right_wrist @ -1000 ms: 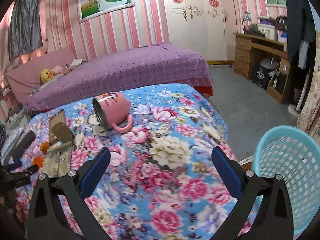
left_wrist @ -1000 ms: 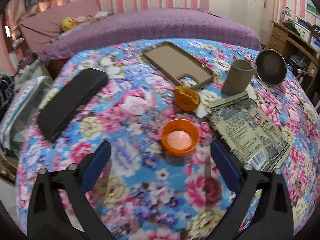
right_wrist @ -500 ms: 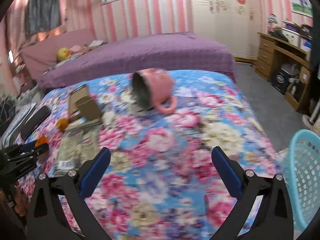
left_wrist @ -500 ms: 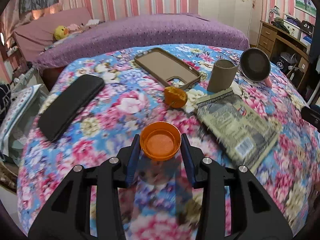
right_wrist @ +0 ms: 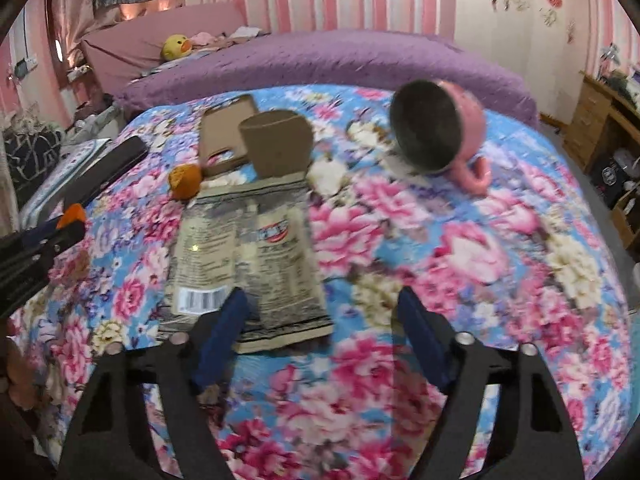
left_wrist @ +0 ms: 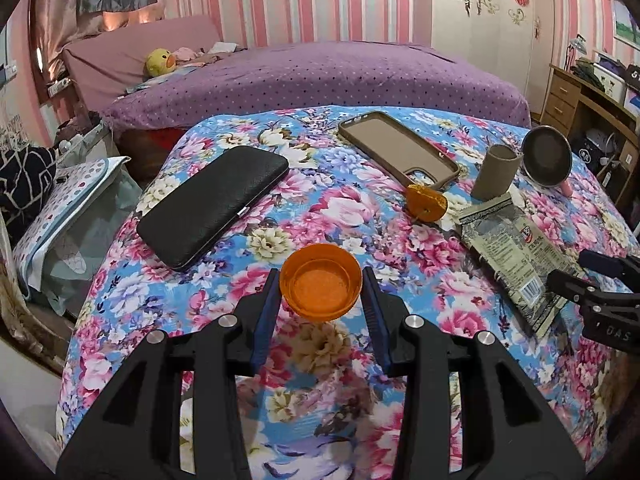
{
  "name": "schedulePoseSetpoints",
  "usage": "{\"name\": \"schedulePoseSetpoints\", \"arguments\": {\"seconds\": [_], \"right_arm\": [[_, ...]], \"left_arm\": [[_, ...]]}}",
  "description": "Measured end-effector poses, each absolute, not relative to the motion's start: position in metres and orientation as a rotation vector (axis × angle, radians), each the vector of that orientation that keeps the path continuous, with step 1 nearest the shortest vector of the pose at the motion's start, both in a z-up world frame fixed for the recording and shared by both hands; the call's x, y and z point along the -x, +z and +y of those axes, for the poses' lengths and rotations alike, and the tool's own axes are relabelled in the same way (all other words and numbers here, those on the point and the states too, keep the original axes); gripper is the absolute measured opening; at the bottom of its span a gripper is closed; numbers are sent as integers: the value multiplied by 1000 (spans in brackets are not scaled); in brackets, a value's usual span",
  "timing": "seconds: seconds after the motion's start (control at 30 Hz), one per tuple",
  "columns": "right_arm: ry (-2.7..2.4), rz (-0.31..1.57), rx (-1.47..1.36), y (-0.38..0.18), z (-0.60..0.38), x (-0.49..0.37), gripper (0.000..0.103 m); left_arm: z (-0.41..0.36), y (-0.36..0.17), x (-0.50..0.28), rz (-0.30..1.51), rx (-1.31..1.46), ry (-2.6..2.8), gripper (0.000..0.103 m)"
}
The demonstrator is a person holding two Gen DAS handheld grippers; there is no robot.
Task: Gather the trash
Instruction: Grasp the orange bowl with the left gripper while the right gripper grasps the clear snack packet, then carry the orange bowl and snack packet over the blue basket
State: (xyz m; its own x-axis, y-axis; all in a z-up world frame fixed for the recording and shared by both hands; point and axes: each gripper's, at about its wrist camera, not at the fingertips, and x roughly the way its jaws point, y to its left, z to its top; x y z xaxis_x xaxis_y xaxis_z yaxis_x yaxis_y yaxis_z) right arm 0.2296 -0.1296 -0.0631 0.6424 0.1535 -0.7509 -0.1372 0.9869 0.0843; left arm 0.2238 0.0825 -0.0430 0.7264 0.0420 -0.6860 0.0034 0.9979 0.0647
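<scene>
My left gripper (left_wrist: pixel 320 276) is shut on a small orange cap (left_wrist: pixel 320 288), which it holds just above the flowered tablecloth (left_wrist: pixel 132 292). A flattened grey snack wrapper (right_wrist: pixel 248 264) lies in the right wrist view. My right gripper (right_wrist: pixel 322 298) hovers over the wrapper's near end with its jaws closing. The wrapper's near corner lies between the fingers, and the pads do not press on it. Beyond the wrapper are an orange peel (right_wrist: pixel 185 180) and a cardboard tube (right_wrist: pixel 278 142). The left wrist view shows the wrapper (left_wrist: pixel 508 252) with the right gripper (left_wrist: pixel 592 276) at its edge.
A black wallet (left_wrist: pixel 212 204) and a brown phone case (left_wrist: pixel 396 146) lie at the far left of the table. A pink mug (right_wrist: pixel 436 132) lies on its side at the back right. A purple bed (left_wrist: pixel 320 76) stands behind the table.
The left gripper closed on the orange cap and raised it a little. The right gripper swung left, away from the blue basket, came down over the wrapper, and its jaws narrowed.
</scene>
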Motion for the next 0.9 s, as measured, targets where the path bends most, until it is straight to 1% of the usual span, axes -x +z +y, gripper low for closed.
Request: {"name": "schedulePoseSetpoints", "arguments": {"seconds": [0.03, 0.1, 0.17, 0.23, 0.27, 0.3, 0.33, 0.4, 0.5, 0.7, 0.9], "right_arm": [[177, 859, -10, -64, -127, -230, 69], [205, 853, 14, -64, -120, -227, 56], [229, 845, 35, -63, -113, -225, 47], [229, 838, 39, -62, -112, -224, 45], [235, 834, 28, -62, -114, -223, 36], [238, 835, 15, -61, -117, -223, 16], [244, 832, -7, -61, -120, -223, 15], [260, 827, -41, -60, -127, -223, 9], [274, 804, -49, -56, -131, -219, 5], [276, 737, -25, -40, -151, -201, 5], [236, 659, -18, -22, -195, -177, 4]], "left_arm": [[82, -44, -223, 758, -63, 20, 39], [82, -44, -224, 758, -57, 16, 39], [81, -43, -222, 753, -55, 17, 39], [80, -41, -222, 748, -51, 19, 39], [80, -40, -222, 744, -49, 19, 39], [79, -40, -222, 742, -49, 20, 39], [78, -40, -222, 739, -51, 21, 39], [76, -38, -221, 732, -51, 23, 39], [73, -36, -220, 722, -53, 23, 39], [63, -29, -217, 694, -55, 17, 39], [50, -24, -213, 665, -57, 15, 39]]}}
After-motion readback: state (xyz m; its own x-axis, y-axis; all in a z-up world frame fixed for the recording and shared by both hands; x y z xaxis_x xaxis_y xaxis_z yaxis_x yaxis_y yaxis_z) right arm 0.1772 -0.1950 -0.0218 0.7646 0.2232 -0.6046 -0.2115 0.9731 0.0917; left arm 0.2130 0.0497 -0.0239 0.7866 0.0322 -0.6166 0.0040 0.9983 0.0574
